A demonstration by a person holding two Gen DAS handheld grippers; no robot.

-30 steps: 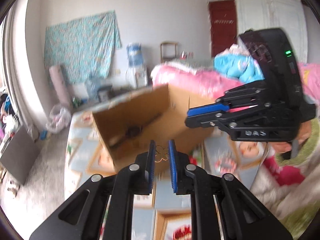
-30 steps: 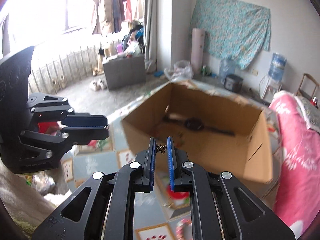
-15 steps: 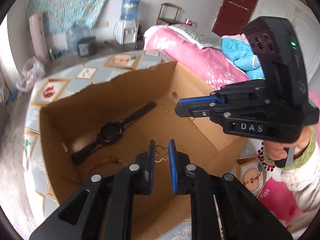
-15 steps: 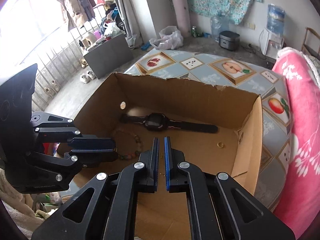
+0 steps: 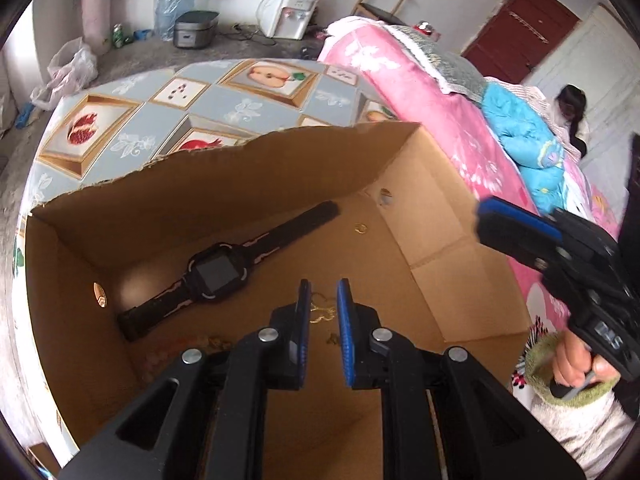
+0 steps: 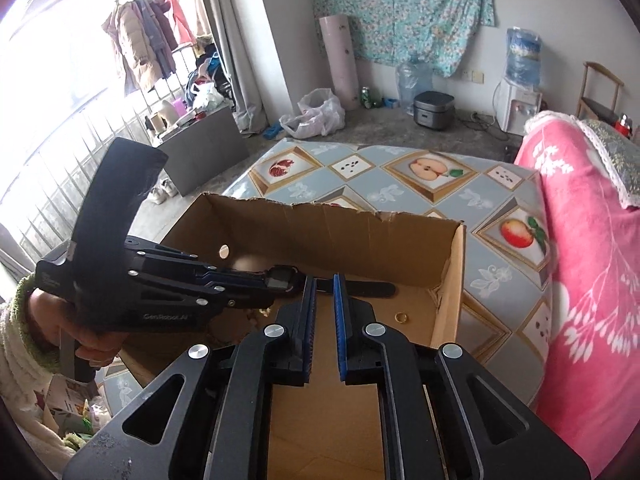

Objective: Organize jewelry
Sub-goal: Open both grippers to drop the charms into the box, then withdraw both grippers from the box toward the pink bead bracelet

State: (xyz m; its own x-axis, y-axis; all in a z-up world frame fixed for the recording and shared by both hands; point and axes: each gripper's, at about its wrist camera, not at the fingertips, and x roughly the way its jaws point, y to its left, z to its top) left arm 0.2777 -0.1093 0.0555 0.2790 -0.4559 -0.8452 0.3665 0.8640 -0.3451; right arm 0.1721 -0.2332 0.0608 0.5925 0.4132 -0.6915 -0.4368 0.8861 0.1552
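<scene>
On the table [image 5: 248, 108], under a grey-blue cloth printed with framed apples and pomegranates, stands 1 open cardboard box [image 5: 240, 184] with a torn far rim. A black watch [image 5: 216, 272] lies slantwise on the box floor along its far wall, and 1 gold ring [image 5: 362, 229] lies toward the far right corner.

The left gripper [image 5: 323, 286] points down into the box, its 2 blue pads nearly together and pinching a thin gold clover-shaped piece [image 5: 320, 314] above the box floor, near the watch. The right gripper [image 6: 325, 280] hangs over the box's near edge. Its jaws have just been opening and now stand a little apart with nothing between them.

A pink flowered blanket [image 6: 592, 240] rises at the table's right edge, with a blue quilt [image 5: 524, 140] behind it and a dark red door [image 5: 520, 28] beyond. Past the table's far edge is a bare grey floor holding a rice cooker [image 6: 434, 110], a water dispenser [image 6: 518, 108], a plastic bag [image 6: 316, 114] and an upright pink roll [image 6: 340, 60]. A floral cloth [image 6: 400, 8] hangs on the white wall. A wooden chair [image 6: 600, 88] stands in the right corner. At the left, coats [image 6: 148, 40] hang by a bright barred window above a grey cabinet [image 6: 204, 156].
</scene>
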